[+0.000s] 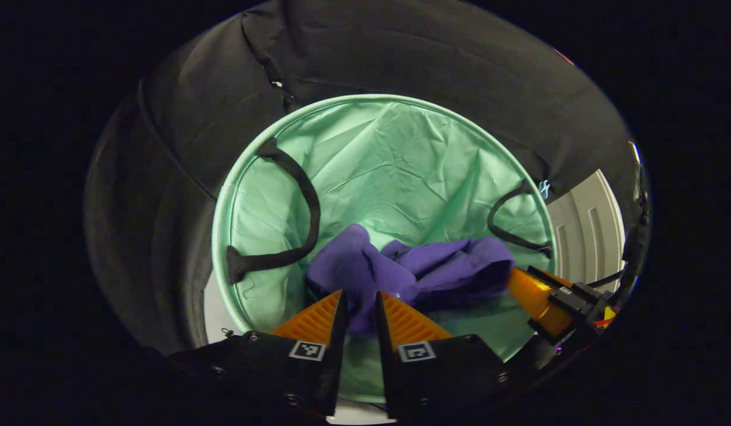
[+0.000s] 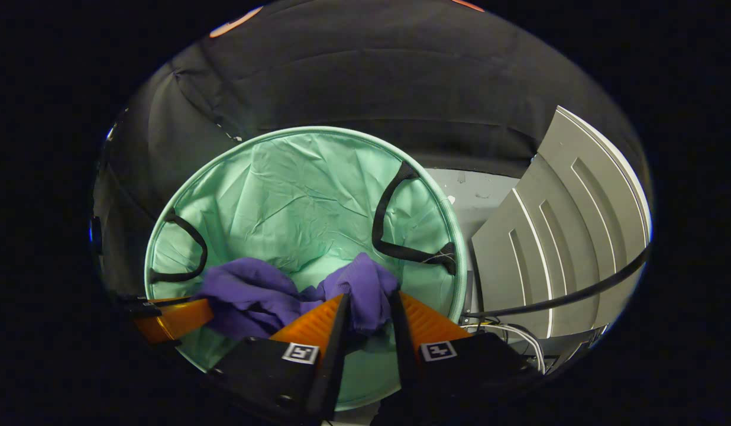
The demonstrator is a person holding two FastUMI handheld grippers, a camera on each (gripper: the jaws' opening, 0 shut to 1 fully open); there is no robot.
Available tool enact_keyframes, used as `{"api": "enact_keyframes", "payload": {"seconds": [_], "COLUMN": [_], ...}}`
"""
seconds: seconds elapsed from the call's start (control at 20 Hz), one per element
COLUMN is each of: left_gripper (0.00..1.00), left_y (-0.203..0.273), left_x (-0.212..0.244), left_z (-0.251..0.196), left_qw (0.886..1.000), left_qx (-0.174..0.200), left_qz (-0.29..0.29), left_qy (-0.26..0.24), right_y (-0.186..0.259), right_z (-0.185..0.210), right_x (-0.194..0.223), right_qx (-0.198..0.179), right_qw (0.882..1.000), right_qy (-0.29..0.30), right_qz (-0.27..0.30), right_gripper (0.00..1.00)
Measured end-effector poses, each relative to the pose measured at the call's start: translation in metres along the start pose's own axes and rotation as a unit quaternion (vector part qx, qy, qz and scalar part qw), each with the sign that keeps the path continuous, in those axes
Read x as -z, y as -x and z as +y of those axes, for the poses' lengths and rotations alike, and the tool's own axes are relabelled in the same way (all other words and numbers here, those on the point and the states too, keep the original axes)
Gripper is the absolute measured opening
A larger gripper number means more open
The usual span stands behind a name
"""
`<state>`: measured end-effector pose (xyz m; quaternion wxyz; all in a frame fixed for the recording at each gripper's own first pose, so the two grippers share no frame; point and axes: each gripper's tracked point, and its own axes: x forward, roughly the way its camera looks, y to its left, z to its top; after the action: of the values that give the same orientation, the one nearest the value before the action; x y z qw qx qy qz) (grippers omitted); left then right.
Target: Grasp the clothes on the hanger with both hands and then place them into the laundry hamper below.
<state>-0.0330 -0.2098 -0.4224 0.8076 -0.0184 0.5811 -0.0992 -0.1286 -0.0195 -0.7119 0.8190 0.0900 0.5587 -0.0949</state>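
A purple garment (image 1: 413,269) hangs bunched over the open mouth of a mint-green round laundry hamper (image 1: 401,160) with black strap handles. My left gripper (image 1: 359,296) is shut on one end of the cloth, which is pinched between its fingers. In the left gripper view the other gripper (image 1: 537,296) holds the far end at the right. In the right gripper view my right gripper (image 2: 368,302) is shut on its own bunch of the purple garment (image 2: 365,287), above the hamper (image 2: 294,189). The other gripper (image 2: 170,319) shows at the lower left there.
Black cloth walls rise behind the hamper. A grey ribbed panel (image 2: 566,236) stands to the right of the hamper, with a black cable (image 2: 578,293) and white wires (image 2: 513,331) running across its foot. A strip of pale floor (image 2: 478,195) lies between panel and hamper.
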Motion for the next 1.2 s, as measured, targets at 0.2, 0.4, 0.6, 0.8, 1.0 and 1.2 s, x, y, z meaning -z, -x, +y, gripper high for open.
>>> {"api": "enact_keyframes", "payload": {"seconds": [0.2, 0.4, 0.6, 0.8, 1.0, 1.2], "left_gripper": [0.89, 0.98, 0.98, 0.98, 0.97, 0.97], "left_y": [0.012, 0.052, 0.106, 0.168, 0.230, 0.307], "left_x": [-0.010, -0.039, -0.072, -0.100, -0.118, -0.154], "left_z": [-0.016, -0.013, -0.015, -0.002, -0.003, 0.003], "left_qw": [1.000, 0.996, 0.989, 0.975, 0.957, 0.932], "left_qx": [0.019, -0.001, 0.014, -0.013, -0.008, 0.007], "left_qz": [-0.021, -0.086, -0.148, -0.220, -0.291, -0.361], "left_qy": [-0.006, -0.026, -0.016, -0.030, -0.024, -0.010], "right_y": [0.009, 0.034, 0.081, 0.150, 0.248, 0.333], "right_z": [0.008, -0.003, -0.010, -0.030, -0.044, -0.056], "right_x": [-0.007, -0.031, -0.070, -0.120, -0.177, -0.214], "right_qx": [-0.015, 0.000, -0.010, -0.004, 0.001, 0.002], "right_qw": [1.000, 0.999, 0.995, 0.984, 0.960, 0.934], "right_qy": [-0.004, 0.003, -0.021, -0.033, -0.040, -0.025], "right_qz": [-0.011, -0.046, -0.100, -0.177, -0.276, -0.356], "right_gripper": [0.77, 0.94, 0.98, 0.92, 0.99, 0.98]}}
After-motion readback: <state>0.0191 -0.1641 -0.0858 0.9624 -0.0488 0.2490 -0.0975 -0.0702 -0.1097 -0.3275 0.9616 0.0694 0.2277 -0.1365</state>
